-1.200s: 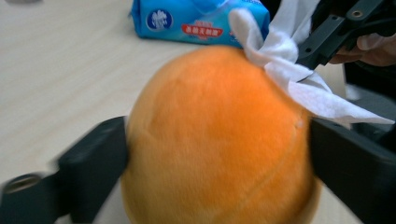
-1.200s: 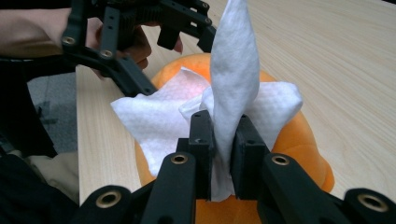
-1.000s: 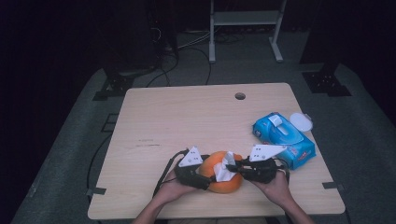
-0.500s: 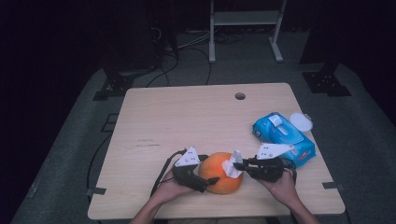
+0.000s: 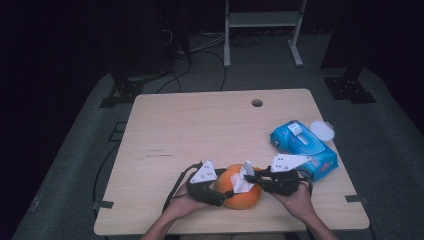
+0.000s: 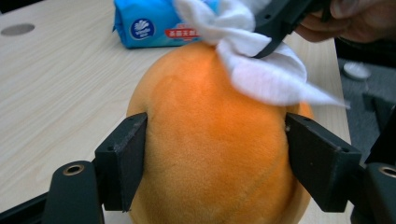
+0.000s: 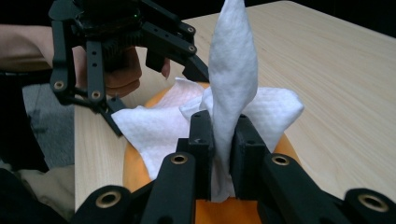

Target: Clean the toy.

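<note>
I see a plain orange plush ball with a white, dimple-textured tissue on it. My grippers' jaws are black. Near the table's right edge lies a blue wipes pack with a white lid; the table is pale wood grain.

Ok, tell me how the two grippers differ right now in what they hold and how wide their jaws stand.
The left gripper has its jaws spread wide on either side of the orange plush ball, having just been closing; the right gripper has its jaws pinched narrow on a white wipe. The left steadies the ball low against the table; the right presses the wipe onto its top. Both are black and hand-held.
</note>
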`<state>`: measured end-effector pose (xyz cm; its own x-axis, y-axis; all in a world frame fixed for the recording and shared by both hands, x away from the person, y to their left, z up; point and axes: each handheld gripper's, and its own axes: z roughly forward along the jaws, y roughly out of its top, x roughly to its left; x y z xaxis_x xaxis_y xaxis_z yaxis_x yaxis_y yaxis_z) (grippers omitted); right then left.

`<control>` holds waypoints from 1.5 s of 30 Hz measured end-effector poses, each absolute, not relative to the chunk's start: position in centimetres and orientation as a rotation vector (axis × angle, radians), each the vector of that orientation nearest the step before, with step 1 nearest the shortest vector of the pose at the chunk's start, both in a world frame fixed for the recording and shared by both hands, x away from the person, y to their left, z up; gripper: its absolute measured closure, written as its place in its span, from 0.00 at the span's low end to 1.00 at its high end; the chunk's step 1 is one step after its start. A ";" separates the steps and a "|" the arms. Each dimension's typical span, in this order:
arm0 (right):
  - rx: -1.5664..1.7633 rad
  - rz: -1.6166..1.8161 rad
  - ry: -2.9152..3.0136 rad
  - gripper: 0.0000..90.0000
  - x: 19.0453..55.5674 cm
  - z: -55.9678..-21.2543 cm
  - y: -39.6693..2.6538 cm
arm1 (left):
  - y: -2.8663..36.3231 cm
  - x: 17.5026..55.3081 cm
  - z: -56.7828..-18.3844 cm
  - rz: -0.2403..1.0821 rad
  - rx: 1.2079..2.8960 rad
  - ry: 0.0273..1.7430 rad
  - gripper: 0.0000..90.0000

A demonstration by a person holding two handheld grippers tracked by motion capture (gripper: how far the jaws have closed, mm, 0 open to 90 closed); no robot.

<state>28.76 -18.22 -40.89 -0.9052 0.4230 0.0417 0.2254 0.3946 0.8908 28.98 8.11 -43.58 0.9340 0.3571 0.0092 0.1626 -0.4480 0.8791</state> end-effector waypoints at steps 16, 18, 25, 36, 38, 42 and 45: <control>0.545 1.505 2.486 0.88 28.8 -41.2 -18.6 | 8.5 29.6 -43.6 0.199 2.058 0.394 0.27; 0.558 1.494 2.485 0.88 28.9 -41.3 -18.9 | 8.8 29.8 -43.9 0.187 2.059 0.415 0.28; 0.621 1.485 2.497 0.88 29.3 -42.0 -19.8 | 9.3 30.2 -43.4 0.137 2.042 0.422 0.18; 0.500 1.439 2.495 0.89 28.1 -41.3 -18.2 | 9.2 30.5 -43.5 0.126 2.027 0.434 0.24; 0.525 1.456 2.496 0.89 28.5 -41.4 -18.5 | 9.3 30.6 -43.8 0.121 2.026 0.440 0.27; 0.589 1.482 2.503 0.89 29.1 -41.9 -19.3 | 9.6 30.7 -44.0 0.112 2.030 0.456 0.29; 0.626 1.476 2.509 0.89 29.4 -42.2 -20.0 | 9.8 30.7 -44.1 0.110 2.025 0.457 0.29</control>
